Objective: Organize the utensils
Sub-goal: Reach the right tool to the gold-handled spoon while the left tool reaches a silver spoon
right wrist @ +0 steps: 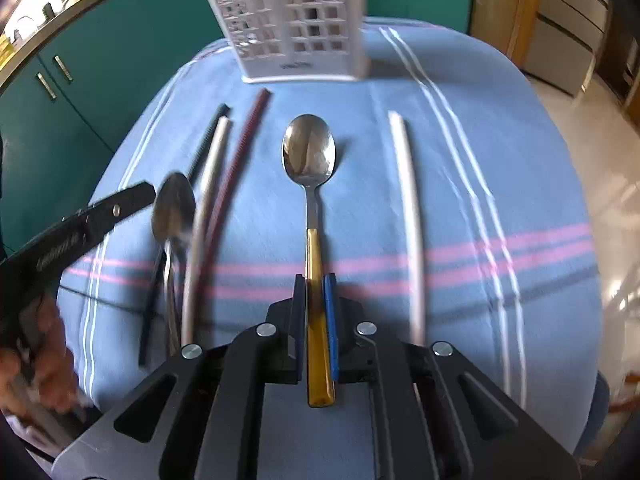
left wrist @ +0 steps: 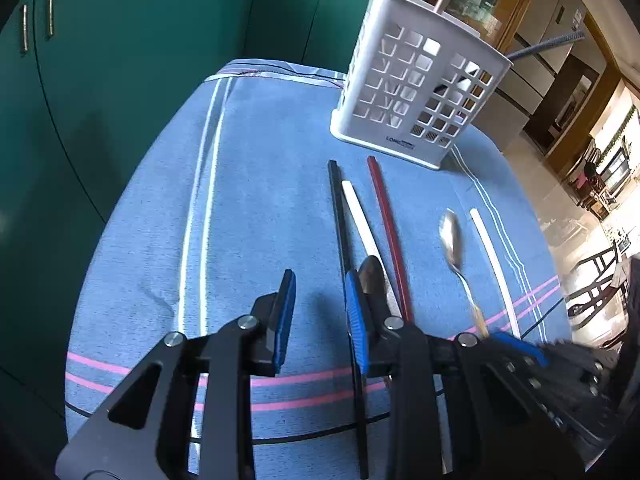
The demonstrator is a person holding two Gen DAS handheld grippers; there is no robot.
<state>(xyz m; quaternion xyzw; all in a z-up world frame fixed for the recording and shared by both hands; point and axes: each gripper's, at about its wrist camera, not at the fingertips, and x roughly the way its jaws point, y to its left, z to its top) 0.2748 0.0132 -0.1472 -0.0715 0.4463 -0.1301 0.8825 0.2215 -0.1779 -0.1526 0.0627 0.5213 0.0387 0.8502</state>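
Small dark lettering at the foot of the white plastic lattice-walled utensil caddy (left wrist: 416,76), beginning "LONG" but otherwise too small to read; pale embossed lettering along the black arm of the left tool (right wrist: 100,216) in the right wrist view, too blurred to read. Caddy upright at the far end of the table, on a blue cloth with white, pink and dark stripes (left wrist: 256,184); two pale stick-like handles rising above its rim, contents below hidden behind the lattice. Nearer than the caddy, side by side on the cloth: a black chopstick (left wrist: 335,200), a white chopstick (left wrist: 362,216) touching it, a dark red chopstick (left wrist: 386,216) just to the right, and a second white chopstick (left wrist: 490,256) well apart at the right. A plain steel spoon (right wrist: 173,208) lying across the near ends of the left group, bowl toward the caddy. Right tool (right wrist: 316,312) clenched on the amber-yellow handle of a steel spoon with yellow handle (right wrist: 309,152), the blue pads pressed against both sides, bowl pointing at the caddy, between the red chopstick and the lone white one. Left tool (left wrist: 320,312) released, blue pads apart with only cloth between them, the right pad just beside the black chopstick and the plain spoon. Teal cabinet doors (left wrist: 120,60) behind the table.
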